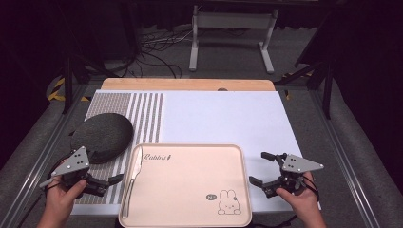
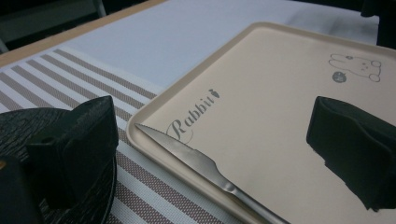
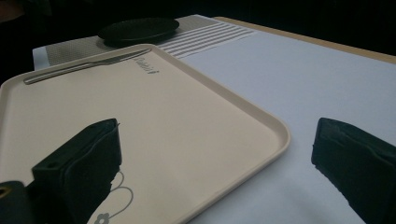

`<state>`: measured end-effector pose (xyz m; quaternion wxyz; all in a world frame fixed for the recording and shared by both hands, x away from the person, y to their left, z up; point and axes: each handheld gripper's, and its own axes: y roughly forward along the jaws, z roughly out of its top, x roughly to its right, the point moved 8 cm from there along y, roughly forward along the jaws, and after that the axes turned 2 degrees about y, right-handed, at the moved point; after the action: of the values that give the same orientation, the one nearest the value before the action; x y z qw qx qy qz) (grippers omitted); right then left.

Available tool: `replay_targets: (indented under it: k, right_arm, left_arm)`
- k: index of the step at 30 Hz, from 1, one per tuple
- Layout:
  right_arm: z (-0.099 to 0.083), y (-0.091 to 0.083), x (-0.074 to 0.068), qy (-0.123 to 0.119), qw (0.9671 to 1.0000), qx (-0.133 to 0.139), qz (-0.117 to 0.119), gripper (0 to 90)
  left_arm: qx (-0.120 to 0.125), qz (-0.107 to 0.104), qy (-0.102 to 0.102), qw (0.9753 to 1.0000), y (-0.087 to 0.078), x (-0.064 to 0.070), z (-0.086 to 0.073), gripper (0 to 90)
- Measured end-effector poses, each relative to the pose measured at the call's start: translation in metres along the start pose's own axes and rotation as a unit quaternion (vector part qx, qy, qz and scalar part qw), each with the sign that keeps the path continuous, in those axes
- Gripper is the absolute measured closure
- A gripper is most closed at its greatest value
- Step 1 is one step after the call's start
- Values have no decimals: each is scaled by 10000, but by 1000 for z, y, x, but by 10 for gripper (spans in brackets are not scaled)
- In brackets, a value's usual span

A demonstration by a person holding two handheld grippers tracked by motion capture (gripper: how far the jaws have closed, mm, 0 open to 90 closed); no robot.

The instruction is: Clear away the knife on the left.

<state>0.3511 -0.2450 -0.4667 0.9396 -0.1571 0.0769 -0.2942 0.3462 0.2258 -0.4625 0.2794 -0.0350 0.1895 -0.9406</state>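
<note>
Tools, two, hand-held, black jaws spread wide, both empty. Left tool (image 1: 102,183) hovers just beside the left rim of the beige rectangular plastic tray (image 1: 237,161), over the striped woven placemat (image 1: 147,114). Right tool (image 1: 262,172) hovers off the tray's right rim, above the white sheet (image 1: 218,118) on the worktop. Slim steel table knife (image 1: 131,180) lies inside the tray along its left edge, blade pointing away. Dark round textured plate (image 1: 101,137) rests on the placemat. Judgement: left tool is nearest the knife; approach low, straddle the handle, close squarely.
</note>
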Motion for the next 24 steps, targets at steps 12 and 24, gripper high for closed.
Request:
replay_targets:
  k: [12, 24]
  right_arm:
    - [0, 0, 1, 19, 10000, 57, -13, 26]
    - [-3, 0, 4, 75, 9999, 117, -51, 24]
  left_arm:
    - [461, 64, -121, 9988, -10, -4, -25, 31]
    - [544, 116, -255, 9981, -12, -7, -52, 25]
